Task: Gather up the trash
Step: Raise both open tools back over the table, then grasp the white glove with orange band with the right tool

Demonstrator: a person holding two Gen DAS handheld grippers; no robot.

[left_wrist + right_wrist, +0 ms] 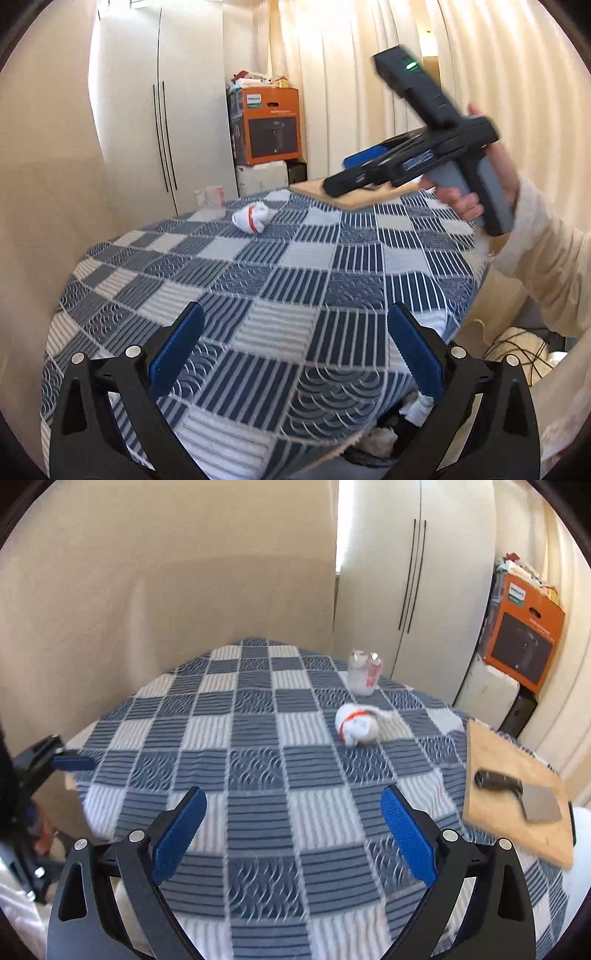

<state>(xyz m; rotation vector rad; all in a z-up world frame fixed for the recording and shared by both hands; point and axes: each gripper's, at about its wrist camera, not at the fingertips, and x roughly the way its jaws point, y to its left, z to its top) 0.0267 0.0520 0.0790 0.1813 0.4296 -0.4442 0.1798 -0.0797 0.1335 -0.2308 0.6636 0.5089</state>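
Both grippers' fingers (406,838) spread, empty; crumpled white wrapper (356,724), red-striped, on checked cloth (255,760).

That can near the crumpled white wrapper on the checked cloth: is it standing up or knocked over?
Standing upright. In the right wrist view the can stands on its base on the checked cloth, top rim up, just beyond the crumpled wrapper.

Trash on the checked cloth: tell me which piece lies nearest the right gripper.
The crumpled white wad with the red band. It lies slumped mid-table, closer to the right gripper than the clear cup with red print standing upright behind it.
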